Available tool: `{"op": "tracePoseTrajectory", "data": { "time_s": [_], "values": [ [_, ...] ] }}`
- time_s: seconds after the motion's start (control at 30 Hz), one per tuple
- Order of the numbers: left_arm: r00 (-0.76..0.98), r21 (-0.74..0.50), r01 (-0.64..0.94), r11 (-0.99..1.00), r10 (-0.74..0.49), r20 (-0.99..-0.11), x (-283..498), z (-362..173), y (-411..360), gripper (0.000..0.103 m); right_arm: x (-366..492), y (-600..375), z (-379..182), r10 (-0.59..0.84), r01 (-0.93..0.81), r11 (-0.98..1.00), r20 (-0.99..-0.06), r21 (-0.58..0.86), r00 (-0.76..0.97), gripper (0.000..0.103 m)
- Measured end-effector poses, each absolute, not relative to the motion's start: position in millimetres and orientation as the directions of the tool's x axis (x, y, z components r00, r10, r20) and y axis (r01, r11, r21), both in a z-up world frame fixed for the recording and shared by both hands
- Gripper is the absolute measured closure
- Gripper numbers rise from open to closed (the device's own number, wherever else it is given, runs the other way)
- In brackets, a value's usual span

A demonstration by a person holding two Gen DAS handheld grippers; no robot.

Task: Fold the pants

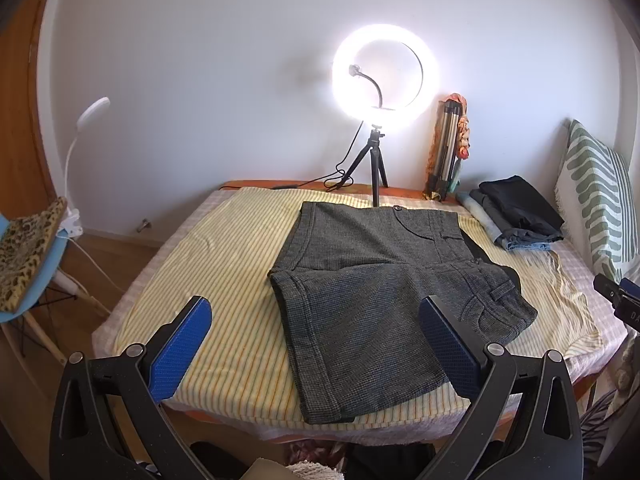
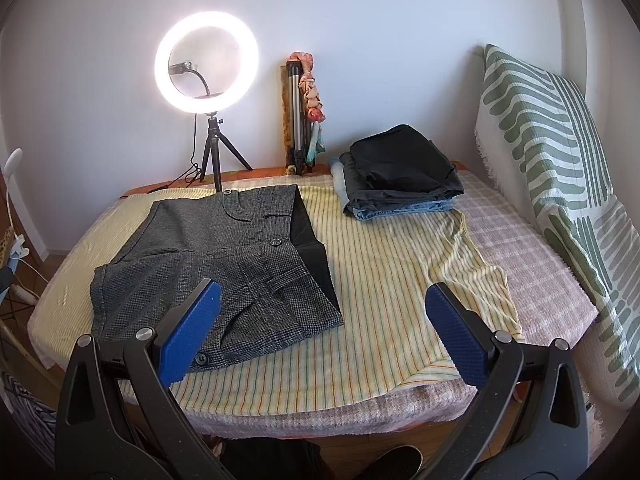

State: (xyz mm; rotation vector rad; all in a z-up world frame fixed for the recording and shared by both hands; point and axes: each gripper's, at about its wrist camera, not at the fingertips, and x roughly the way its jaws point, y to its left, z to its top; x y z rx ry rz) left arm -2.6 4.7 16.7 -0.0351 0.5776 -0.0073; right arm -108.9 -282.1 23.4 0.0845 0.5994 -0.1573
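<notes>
Grey checked short pants (image 1: 368, 280) lie flat on the yellow striped cloth (image 1: 224, 256) on the table, waistband to the right, legs pointing left, with black lining showing at the waist. They also show in the right wrist view (image 2: 224, 256). My left gripper (image 1: 316, 332) is open and empty, held above the near leg at the table's front edge. My right gripper (image 2: 324, 320) is open and empty, above the cloth (image 2: 392, 264) just right of the waistband. The right gripper's tip shows at the right edge of the left wrist view (image 1: 620, 296).
A stack of folded dark clothes (image 2: 400, 172) sits at the back right. A lit ring light on a tripod (image 2: 208, 68) stands at the back edge. A folded tripod (image 2: 300, 120) leans on the wall. A green patterned cushion (image 2: 560, 160) lies right. A chair (image 1: 28, 252) stands left.
</notes>
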Motion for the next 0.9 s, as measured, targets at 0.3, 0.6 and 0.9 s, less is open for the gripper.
{"op": "tracePoseTrajectory", "data": {
  "time_s": [0.3,0.6,0.9],
  "values": [
    [0.835,-0.039,-0.002,0.999,-0.020,-0.550,-2.2,16.2,6.7,0.000,-107.6,-281.5,25.9,-0.121,0.170,0.985,-0.569,0.033,0.814,0.000],
    [0.833,-0.038,0.006,0.999,-0.026,-0.553,-2.4,15.0,5.5,0.000,-107.8,-283.0,26.3,-0.120,0.169,0.985,-0.569,0.034,0.814,0.000],
    [0.830,-0.034,0.008,0.999,-0.026,-0.558,-2.5,12.0,2.6,0.000,-107.9,-285.0,26.3,-0.116,0.167,0.985,-0.569,0.038,0.814,0.000]
  ]
}}
